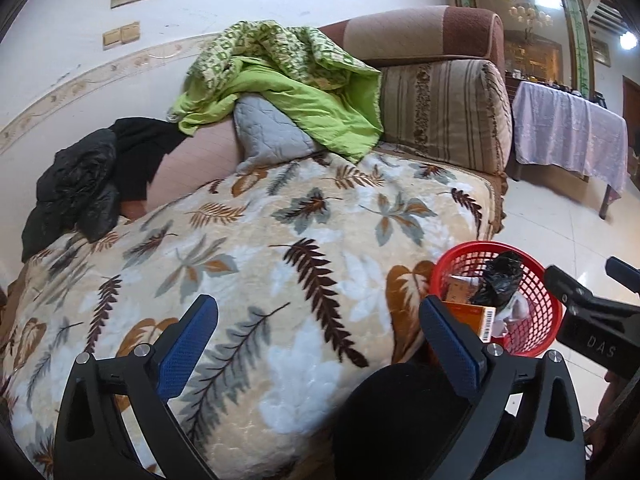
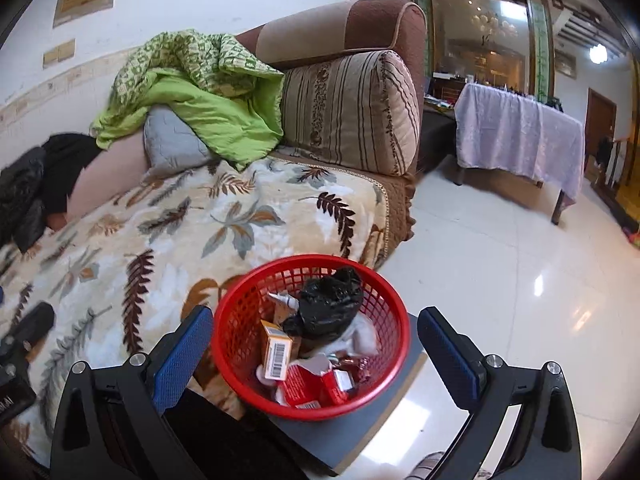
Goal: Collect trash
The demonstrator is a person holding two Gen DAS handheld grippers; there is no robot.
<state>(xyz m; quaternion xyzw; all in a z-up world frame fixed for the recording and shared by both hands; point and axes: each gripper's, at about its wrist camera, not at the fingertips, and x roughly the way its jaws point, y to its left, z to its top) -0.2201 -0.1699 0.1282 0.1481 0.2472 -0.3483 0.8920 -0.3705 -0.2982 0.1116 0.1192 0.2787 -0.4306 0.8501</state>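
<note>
A red mesh basket (image 2: 236, 322) stands on a grey stool (image 2: 380, 412) beside the sofa. It holds a crumpled black bag (image 2: 330, 306), an orange box (image 2: 276, 354), red packets (image 2: 316, 384) and white wrappers. My right gripper (image 2: 316, 344) is open and empty, its blue pads either side of the basket and above it. My left gripper (image 1: 318, 340) is open and empty over the leaf-patterned blanket (image 1: 248, 248). The basket (image 1: 538, 328) also shows at the right of the left wrist view, with the black bag (image 1: 500, 278) and orange box (image 1: 472, 316) inside.
A green quilt (image 1: 288, 84) and grey cushion (image 1: 268, 132) lie at the sofa back, black clothing (image 1: 92, 176) at the left. A striped bolster (image 2: 352, 112) marks the sofa end. A cloth-covered table (image 2: 520, 132) stands across the shiny tiled floor (image 2: 520, 280).
</note>
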